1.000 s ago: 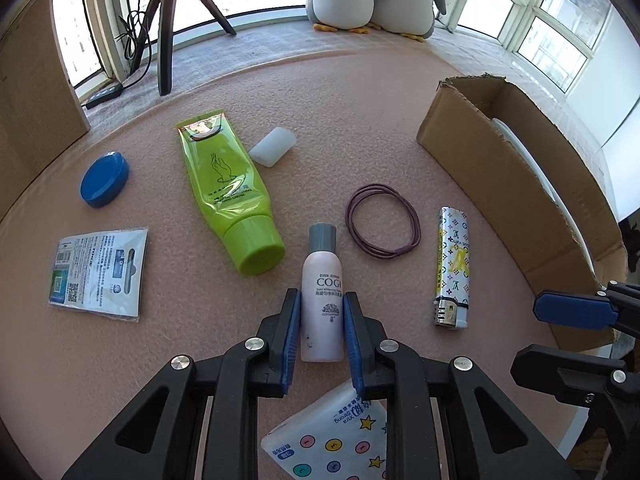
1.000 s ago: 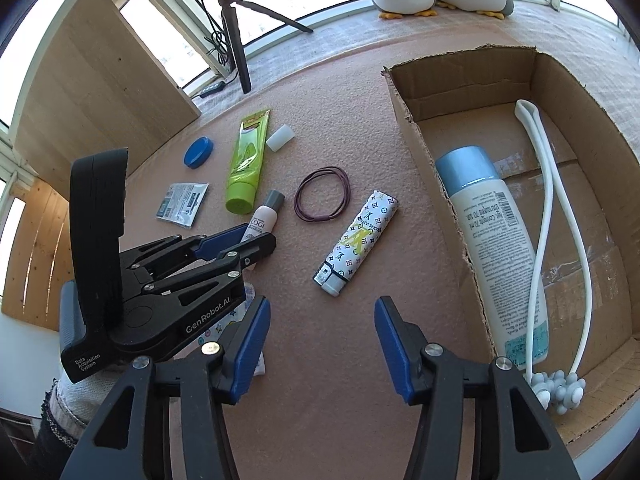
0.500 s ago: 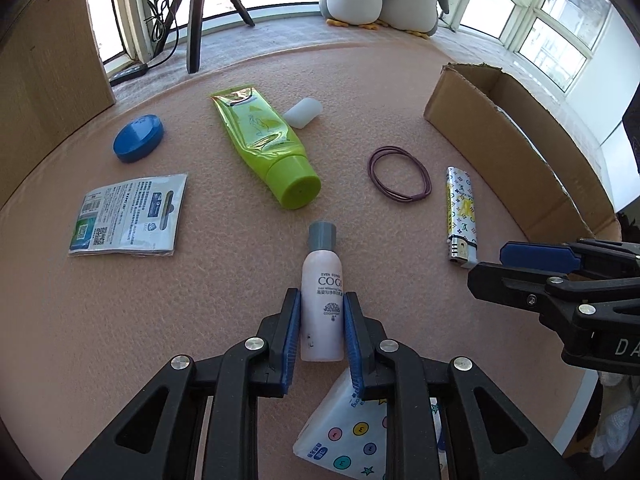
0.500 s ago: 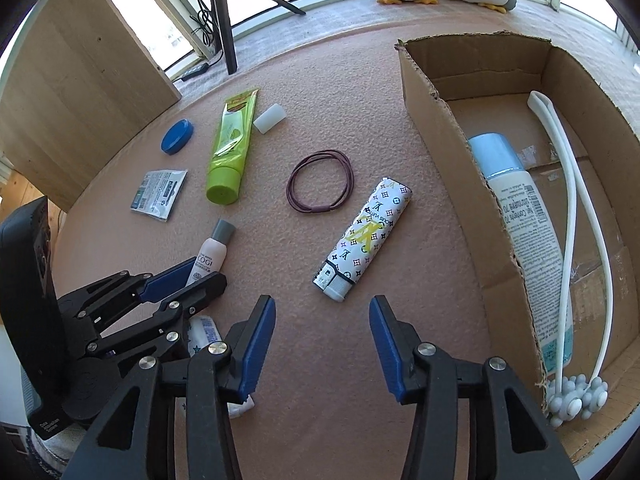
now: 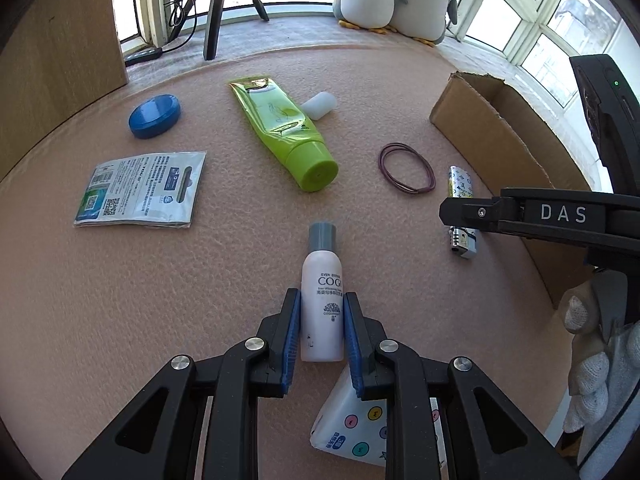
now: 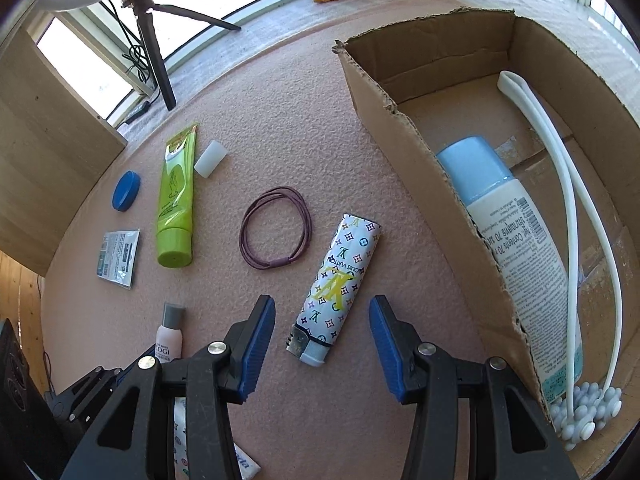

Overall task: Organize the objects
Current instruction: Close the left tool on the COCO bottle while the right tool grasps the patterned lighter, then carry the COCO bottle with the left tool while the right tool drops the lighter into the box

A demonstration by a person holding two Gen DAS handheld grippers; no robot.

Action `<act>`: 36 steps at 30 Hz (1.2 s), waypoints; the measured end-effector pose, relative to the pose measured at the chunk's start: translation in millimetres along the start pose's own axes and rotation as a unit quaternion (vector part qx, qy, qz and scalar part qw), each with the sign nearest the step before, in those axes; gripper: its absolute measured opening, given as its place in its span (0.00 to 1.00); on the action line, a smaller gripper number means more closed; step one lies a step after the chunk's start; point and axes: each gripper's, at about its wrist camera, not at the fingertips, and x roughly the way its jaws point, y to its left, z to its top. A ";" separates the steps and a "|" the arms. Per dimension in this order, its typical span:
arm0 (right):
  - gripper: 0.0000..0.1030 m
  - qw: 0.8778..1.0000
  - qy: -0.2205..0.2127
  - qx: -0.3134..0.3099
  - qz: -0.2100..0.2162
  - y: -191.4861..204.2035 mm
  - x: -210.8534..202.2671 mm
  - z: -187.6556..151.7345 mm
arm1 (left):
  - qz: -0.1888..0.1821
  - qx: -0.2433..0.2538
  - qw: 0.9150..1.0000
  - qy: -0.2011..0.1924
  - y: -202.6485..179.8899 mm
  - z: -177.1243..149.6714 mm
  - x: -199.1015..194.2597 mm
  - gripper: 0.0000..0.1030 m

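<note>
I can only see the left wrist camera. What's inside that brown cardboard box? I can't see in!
Observer: A white spray can with a light blue cap lies inside the brown cardboard box.
Operator: Anything else in there?
Observer: Yes, a long white looped massager with knobbly balls lies beside the can.
Operator: Is the right gripper holding the patterned lighter?
Observer: No. The right gripper is open, its blue pads either side of the white patterned lighter without touching it.

Pale grey-capped bottle (image 5: 322,300), patterned lighter (image 6: 334,288)
</note>
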 end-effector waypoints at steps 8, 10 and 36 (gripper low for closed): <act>0.37 0.995 -0.019 -0.085 -0.047 15.0 6.8 5.0 | -0.012 -0.019 1.000 0.000 4.9 1.3 -0.7 0.22; 0.31 0.992 -0.023 -0.109 -0.056 16.8 6.7 2.0 | -0.016 -0.026 1.000 0.000 6.5 1.6 -0.8 0.22; 0.20 0.985 -0.034 -0.159 0.048 -8.6 -65.5 -47.7 | -0.026 -0.100 0.994 -0.041 16.7 -5.4 -44.7 0.22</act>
